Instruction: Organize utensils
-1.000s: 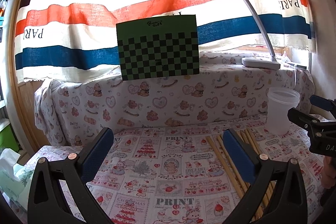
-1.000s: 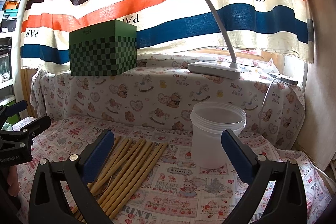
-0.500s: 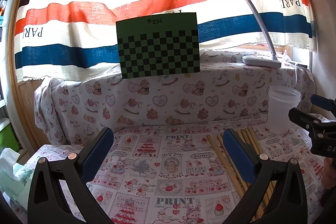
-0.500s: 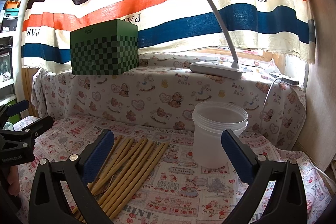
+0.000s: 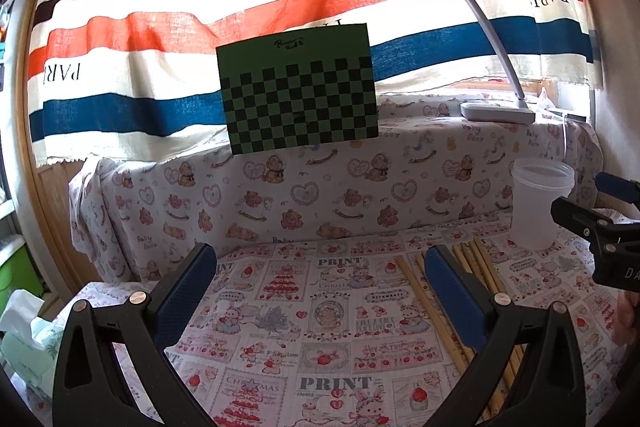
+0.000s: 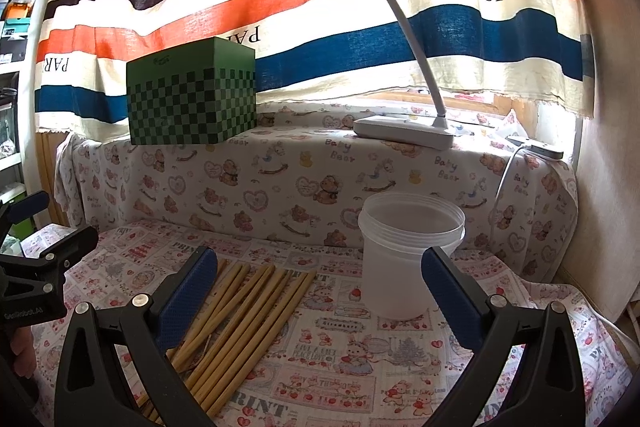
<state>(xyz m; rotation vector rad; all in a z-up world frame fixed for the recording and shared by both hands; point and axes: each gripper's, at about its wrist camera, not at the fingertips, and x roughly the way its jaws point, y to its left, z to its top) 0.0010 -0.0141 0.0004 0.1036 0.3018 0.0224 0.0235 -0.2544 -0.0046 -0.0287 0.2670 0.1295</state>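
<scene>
Little has moved beyond slight camera drift, so nothing is sorted: both the left gripper (image 5: 320, 291) and right gripper (image 6: 320, 291) hover spread and empty, chopsticks (image 6: 248, 311) lie on the tablecloth (image 6: 360, 367) beside the empty plastic cup (image 6: 404, 259).

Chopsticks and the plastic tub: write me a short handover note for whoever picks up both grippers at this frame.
Left gripper: open, empty, hovering over bare tablecloth, chopsticks just to its right.
Right gripper: open, empty, facing the chopsticks and the tub.
Chopsticks: a loose bundle of bamboo sticks lying flat on the cloth, left of the tub.
Tub: translucent, upright, lid off, looks empty.
Done: nothing visible; no stick is in the tub.
Left: presumably pick up the sticks and stand them in the tub.
</scene>
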